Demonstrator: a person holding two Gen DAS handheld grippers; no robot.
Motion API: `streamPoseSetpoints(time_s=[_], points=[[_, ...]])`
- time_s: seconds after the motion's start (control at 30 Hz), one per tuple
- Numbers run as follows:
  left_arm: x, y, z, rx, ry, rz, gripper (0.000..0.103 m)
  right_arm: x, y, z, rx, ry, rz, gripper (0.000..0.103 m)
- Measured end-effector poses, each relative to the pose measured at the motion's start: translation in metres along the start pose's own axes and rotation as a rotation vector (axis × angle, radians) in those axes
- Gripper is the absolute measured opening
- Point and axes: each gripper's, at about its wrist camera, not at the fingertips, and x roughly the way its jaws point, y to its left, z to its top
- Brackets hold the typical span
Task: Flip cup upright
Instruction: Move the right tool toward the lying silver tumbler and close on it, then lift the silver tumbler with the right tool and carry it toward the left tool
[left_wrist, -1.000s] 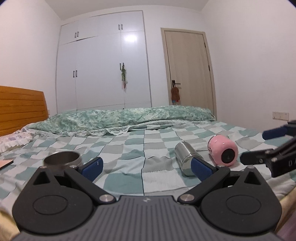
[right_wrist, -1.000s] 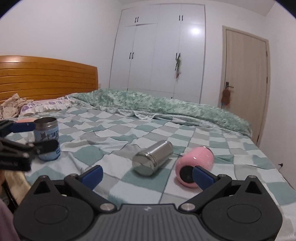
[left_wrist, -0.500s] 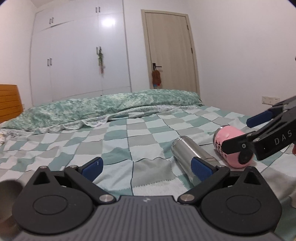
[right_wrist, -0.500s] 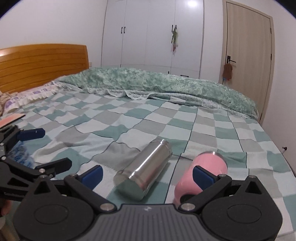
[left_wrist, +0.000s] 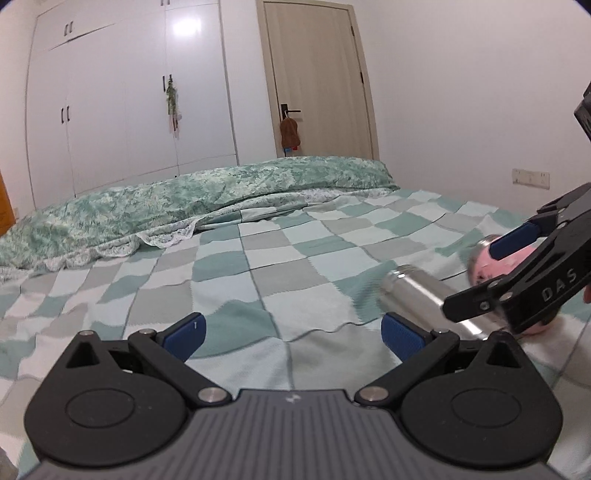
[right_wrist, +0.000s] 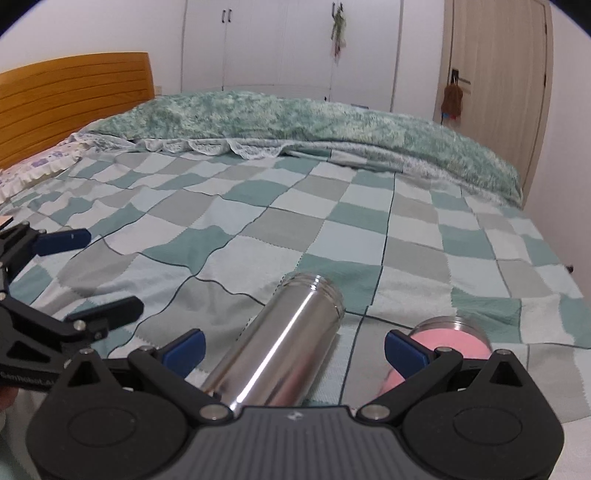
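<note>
Both grippers have their blue-padded fingers spread wide with nothing held. On the right gripper (right_wrist: 294, 346) the jaws straddle a stainless steel cup (right_wrist: 284, 349) that lies on its side on the checkered bedspread (right_wrist: 258, 221), threaded mouth pointing away toward the green quilt (right_wrist: 295, 118); neither pad touches it. Just to its right lies a pink cup (right_wrist: 448, 341), also tipped over, partly behind the right finger. Over bare bedspread (left_wrist: 258, 280) the left gripper (left_wrist: 293, 334) hovers, steel cup (left_wrist: 417, 295) just beyond its right finger. Behind stand a white wardrobe (left_wrist: 129, 110) and a door (left_wrist: 317, 81).
</note>
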Motion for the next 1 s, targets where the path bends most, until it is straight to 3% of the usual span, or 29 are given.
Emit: streamPoseSetpoints(time_s=[0.2,0.43,0.5,0.63,0.7,1.0], points=[[0.017,0.013,-0.007,0.069,0.040,-0.057,0.103,0.026,0.000,0.002,0.036,0.089,0.008,0.103],[0.031,0.025,-0.015,0.033,0.098,-0.117,0.103,0.048,0.010,0.006,0.035,0.137,-0.046,0.100],[0.030,0.026,-0.015,0.036,0.100,-0.124,0.103,0.051,0.012,0.008,0.038,0.149,-0.034,0.092],[0.027,0.027,-0.016,0.037,0.095,-0.130,0.103,0.057,0.018,0.006,0.021,0.177,-0.048,0.086],[0.026,0.028,-0.016,0.036,0.094,-0.135,0.103,0.060,0.019,0.006,0.032,0.201,-0.044,0.076],[0.023,0.026,-0.015,0.041,0.086,-0.148,0.103,0.054,0.018,0.003,0.089,0.216,-0.018,0.066]])
